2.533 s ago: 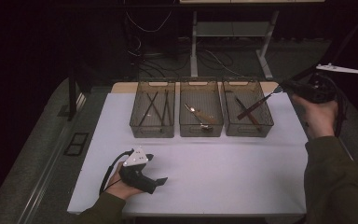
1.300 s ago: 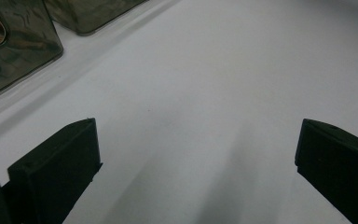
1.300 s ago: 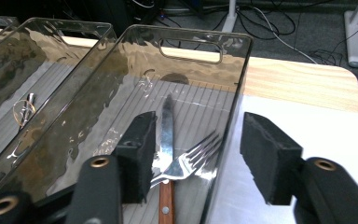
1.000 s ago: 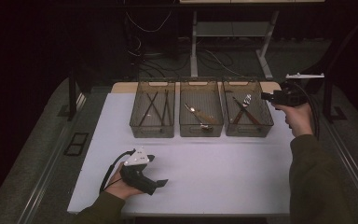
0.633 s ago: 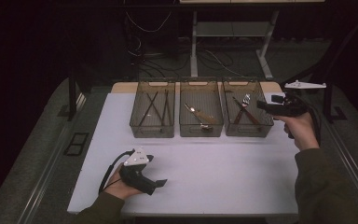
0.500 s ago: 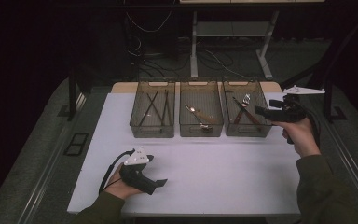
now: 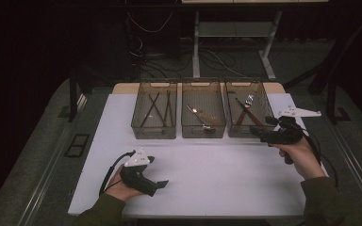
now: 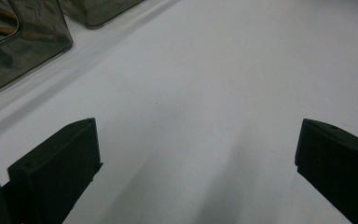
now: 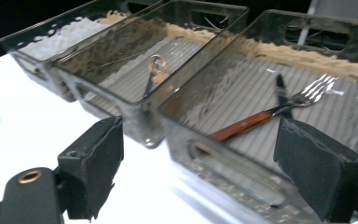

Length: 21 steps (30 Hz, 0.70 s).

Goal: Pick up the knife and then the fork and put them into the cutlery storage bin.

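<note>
Three smoky clear bins stand in a row at the back of the white table. In the right bin (image 7: 239,132) (image 9: 233,173) lie a wooden-handled fork (image 7: 248,104) (image 9: 265,117) and a dark knife (image 9: 281,94). My right gripper (image 7: 257,134) (image 9: 200,172) hovers just in front of that bin, pointing at it. It is open, its jaws have just been opening, and nothing is between them. The middle bin (image 7: 202,133) holds a spoon (image 7: 197,114) (image 9: 156,63). My left gripper (image 7: 161,184) (image 8: 196,163) rests low on the table's near left, open and empty.
The left bin (image 7: 153,133) holds several dark sticks. Cables trail from both grippers. Beyond the bins the floor carries desk legs and loose cables. The white table (image 7: 217,174) has open room between the two hands.
My right gripper has drawn back from over the right bin toward the person and sunk a little, leaving the fork lying in the bin. The left hand has stayed still.
</note>
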Available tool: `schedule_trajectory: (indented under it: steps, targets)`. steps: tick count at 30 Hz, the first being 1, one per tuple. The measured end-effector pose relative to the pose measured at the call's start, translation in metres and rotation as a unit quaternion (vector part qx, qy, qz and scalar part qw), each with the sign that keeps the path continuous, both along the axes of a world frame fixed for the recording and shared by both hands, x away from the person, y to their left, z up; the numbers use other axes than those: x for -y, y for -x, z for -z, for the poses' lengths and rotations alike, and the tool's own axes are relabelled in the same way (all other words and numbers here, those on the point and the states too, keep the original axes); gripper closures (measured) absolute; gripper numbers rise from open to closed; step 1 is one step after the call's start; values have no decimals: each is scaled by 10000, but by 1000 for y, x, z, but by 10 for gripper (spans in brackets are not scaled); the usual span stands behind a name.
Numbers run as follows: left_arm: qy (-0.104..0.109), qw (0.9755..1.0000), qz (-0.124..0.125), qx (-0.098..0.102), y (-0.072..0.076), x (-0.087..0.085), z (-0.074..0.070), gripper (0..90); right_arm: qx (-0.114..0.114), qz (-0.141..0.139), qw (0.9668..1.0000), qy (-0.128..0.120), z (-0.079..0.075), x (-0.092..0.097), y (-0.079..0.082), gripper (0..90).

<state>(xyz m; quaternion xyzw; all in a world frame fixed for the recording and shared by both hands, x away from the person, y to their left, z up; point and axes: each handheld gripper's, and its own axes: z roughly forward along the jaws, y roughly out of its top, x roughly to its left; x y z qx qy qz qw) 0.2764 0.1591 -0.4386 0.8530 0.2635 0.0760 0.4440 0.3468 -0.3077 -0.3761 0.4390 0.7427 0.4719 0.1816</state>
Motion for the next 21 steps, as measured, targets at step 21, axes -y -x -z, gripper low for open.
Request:
schedule_trajectory:
  steps: [21]
  targets:
    - [78,10000,33,26,1,0,-1,0,-69,-545,9985,67,46,-21,55,160]
